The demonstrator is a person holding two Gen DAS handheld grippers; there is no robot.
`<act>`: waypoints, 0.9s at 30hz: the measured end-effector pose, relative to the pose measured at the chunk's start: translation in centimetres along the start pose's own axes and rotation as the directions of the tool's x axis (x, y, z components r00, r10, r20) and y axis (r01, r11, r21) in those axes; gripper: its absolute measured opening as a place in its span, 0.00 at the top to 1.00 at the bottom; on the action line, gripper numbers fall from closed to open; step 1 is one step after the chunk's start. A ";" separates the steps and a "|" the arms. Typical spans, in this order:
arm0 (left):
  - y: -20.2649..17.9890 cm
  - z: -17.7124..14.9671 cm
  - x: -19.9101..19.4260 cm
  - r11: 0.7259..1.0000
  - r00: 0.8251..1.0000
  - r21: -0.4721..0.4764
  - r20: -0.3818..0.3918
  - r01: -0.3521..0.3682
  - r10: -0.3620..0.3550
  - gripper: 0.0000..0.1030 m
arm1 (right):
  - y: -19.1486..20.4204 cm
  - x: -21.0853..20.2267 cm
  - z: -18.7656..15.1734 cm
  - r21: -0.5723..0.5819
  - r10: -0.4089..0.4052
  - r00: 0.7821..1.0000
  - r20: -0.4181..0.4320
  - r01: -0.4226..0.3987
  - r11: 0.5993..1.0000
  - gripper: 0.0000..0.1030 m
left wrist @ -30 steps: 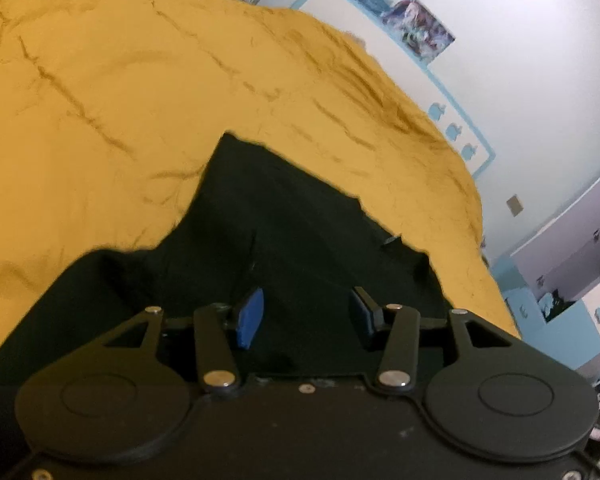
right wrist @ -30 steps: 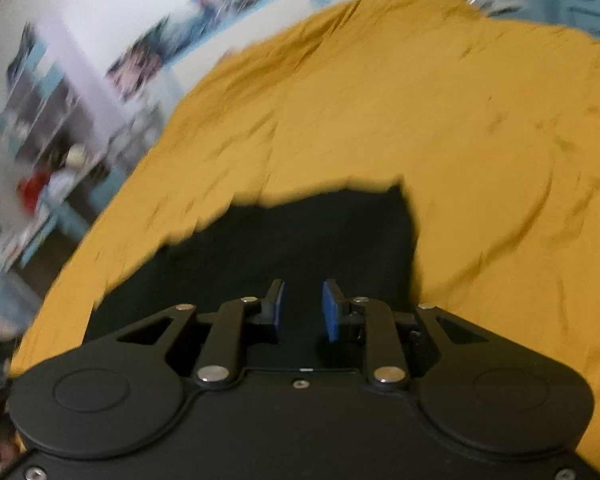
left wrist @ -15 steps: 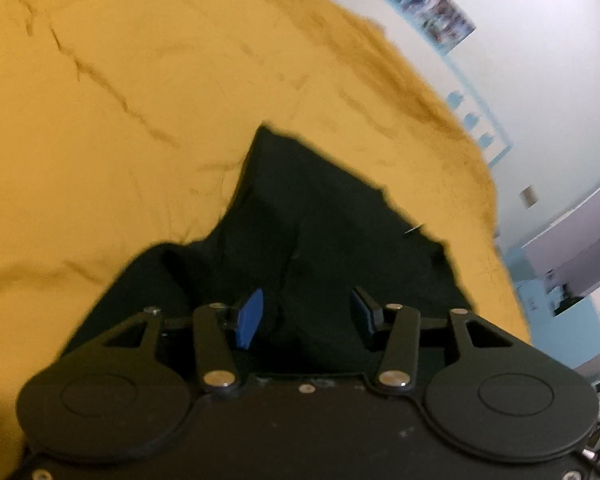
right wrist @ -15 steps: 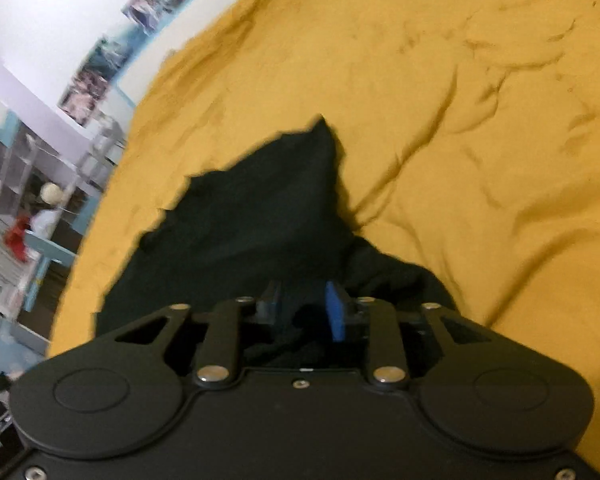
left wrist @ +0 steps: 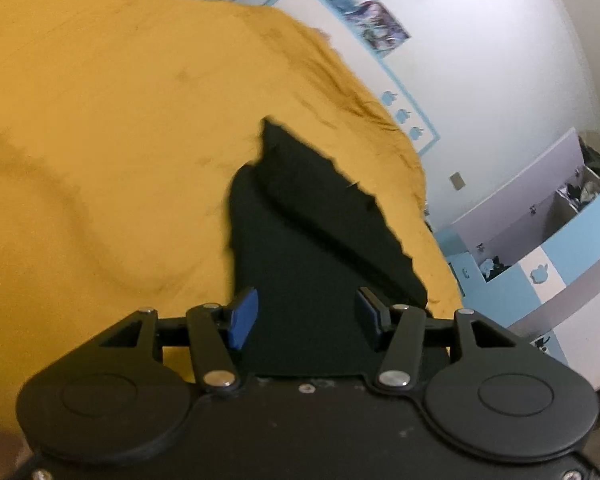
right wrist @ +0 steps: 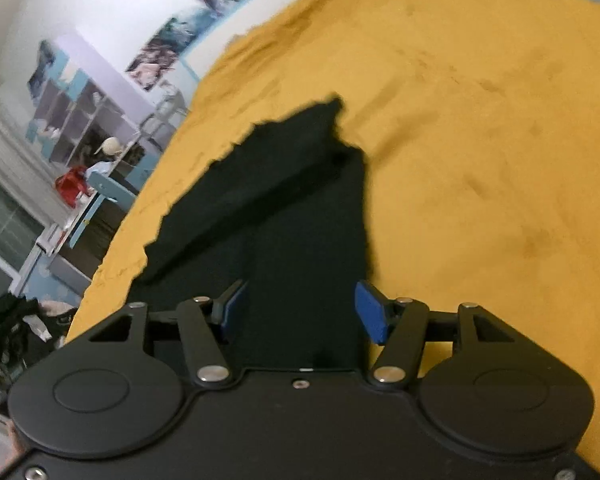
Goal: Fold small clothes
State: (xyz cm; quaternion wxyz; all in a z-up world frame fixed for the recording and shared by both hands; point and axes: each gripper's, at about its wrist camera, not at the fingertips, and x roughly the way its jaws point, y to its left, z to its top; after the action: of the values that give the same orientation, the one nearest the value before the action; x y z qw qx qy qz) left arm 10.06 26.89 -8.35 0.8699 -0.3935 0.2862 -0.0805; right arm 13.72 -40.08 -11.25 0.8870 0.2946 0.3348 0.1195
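Black garment [left wrist: 308, 248] lies folded on the yellow bedspread [left wrist: 100, 140], filling the lower centre of both views. Left gripper [left wrist: 306, 316] and right gripper [right wrist: 300, 308] have just been opening; both gape over the cloth, pads clear.

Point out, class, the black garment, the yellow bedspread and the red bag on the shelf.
Black garment [left wrist: 300, 248]: left wrist view, on its flat middle panel.
Yellow bedspread [right wrist: 480, 140]: right wrist view, on a bare stretch right of the garment.
Red bag [right wrist: 73, 185]: right wrist view, on its blurred front.
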 end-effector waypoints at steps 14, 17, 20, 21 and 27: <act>4.5 -3.6 -0.7 0.987 0.987 -0.115 -0.101 0.115 -0.127 0.45 | -2.8 -1.0 -5.2 0.053 0.211 0.967 -0.146 -0.205 0.977 0.40; 4.5 -4.0 -0.2 0.989 0.984 -0.100 -0.127 0.108 -0.121 0.45 | -3.3 -0.5 -5.6 0.073 0.222 0.965 -0.144 -0.213 0.974 0.38; 4.8 -4.2 0.8 0.982 0.979 -0.140 -0.142 0.127 -0.146 0.45 | -3.9 0.7 -5.1 0.166 0.256 0.961 -0.106 -0.237 0.957 0.33; 4.8 -4.4 0.9 0.978 0.974 -0.153 -0.152 0.143 -0.166 0.44 | -3.9 0.8 -5.0 0.169 0.264 0.958 -0.111 -0.244 0.955 0.31; 4.5 -6.8 0.5 0.972 0.955 -0.142 -0.204 0.188 -0.215 0.45 | -2.9 -0.5 -6.2 0.068 0.317 0.924 -0.216 -0.309 0.948 0.32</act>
State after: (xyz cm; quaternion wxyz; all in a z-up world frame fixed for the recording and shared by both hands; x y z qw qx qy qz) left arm 6.26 25.43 -15.48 0.7950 -0.4616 0.3425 -0.1938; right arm 9.32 -39.84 -16.48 0.8081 0.3434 0.3833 0.2865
